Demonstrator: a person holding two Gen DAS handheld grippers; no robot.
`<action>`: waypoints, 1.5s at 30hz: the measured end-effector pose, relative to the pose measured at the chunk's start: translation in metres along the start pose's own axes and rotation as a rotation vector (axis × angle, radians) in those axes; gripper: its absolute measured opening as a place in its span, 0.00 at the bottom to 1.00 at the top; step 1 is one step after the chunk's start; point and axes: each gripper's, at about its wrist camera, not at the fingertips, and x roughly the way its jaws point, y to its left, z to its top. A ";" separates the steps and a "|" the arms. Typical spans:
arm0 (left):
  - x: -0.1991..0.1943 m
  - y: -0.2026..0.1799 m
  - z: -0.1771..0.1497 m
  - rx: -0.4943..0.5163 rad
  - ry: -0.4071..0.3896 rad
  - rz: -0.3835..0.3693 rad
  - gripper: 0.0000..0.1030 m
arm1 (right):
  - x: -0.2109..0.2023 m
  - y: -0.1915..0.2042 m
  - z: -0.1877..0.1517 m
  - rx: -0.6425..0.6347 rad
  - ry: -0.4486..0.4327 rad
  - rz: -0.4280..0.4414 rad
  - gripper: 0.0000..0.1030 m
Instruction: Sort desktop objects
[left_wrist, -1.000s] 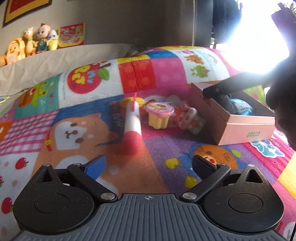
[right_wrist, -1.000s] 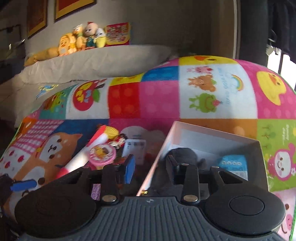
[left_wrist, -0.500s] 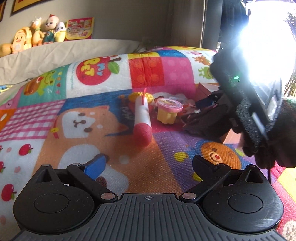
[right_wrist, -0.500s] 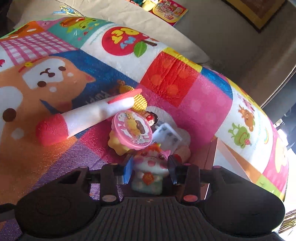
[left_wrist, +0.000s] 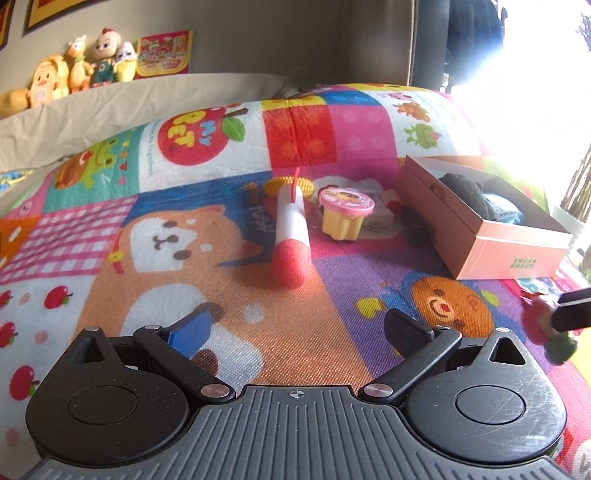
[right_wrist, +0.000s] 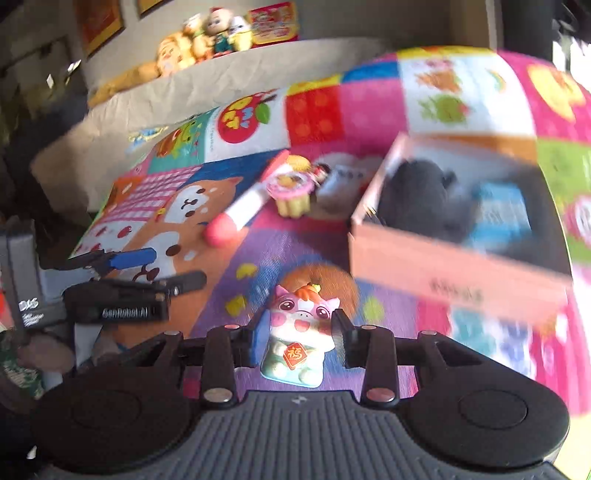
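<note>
Right gripper (right_wrist: 301, 334) is closed on a small cat figurine (right_wrist: 300, 334), its blue pad pressed to one side of the toy and its black pad to the other. The figurine is pink and white, with a red tag on its belly, and is held upright above the purple patch of the patchwork play mat (right_wrist: 258, 254). At the right edge of the left wrist view only a blurred bit of this toy and one black finger can be made out.

Left gripper (left_wrist: 295, 328) is held open, nothing between its blue and black pads, above the orange dog patch of the mat. In the right wrist view it is seen from the side at the left edge.

A pink cardboard box (left_wrist: 513, 251) is set on the mat to the right, open at the top; a dark plush item (left_wrist: 463, 192) and a blue packet (left_wrist: 506, 210) are lying inside it.

Left of the box, a small cluster is gathered: a red-and-white foam stick (left_wrist: 291, 236), a yellow jelly cup (left_wrist: 345, 214) with a pink lid just beside it, and a yellow round item (left_wrist: 290, 183) behind the stick. Other small white pieces behind the cup cannot be told apart.

Plush toys (left_wrist: 77, 74) are lined up along the wall behind a beige cushion (left_wrist: 110, 107).
</note>
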 end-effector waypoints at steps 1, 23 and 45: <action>0.000 -0.002 0.000 0.013 -0.003 0.006 0.99 | -0.002 -0.004 -0.009 0.007 -0.013 -0.025 0.36; 0.108 -0.061 0.077 0.111 -0.016 0.057 0.74 | -0.021 -0.053 -0.082 0.245 -0.312 -0.181 0.96; -0.030 -0.081 -0.012 0.173 0.052 -0.288 0.67 | -0.016 -0.059 -0.082 0.295 -0.279 -0.171 1.00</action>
